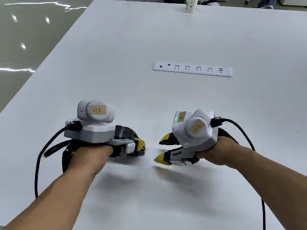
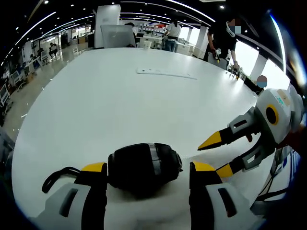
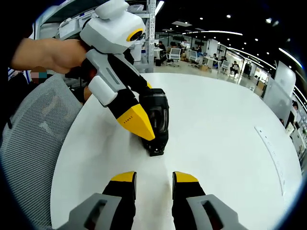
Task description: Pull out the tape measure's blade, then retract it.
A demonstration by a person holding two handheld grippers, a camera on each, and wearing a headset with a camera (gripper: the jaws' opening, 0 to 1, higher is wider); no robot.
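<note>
Left gripper view: tape measure point(image 2: 144, 166) clamped.

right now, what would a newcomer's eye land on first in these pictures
First, the black rounded tape measure, clamped between the yellow-tipped jaws of the left gripper at the near edge of the white table. Next, the right gripper just beside it, open, with its yellow tips pointing at the tape measure. Farther back on the table lies a long white power strip.

White, yellow-tipped left claw point(image 1: 136, 144) and right claw point(image 1: 163, 149) trail black cables point(image 1: 40, 162).
</note>
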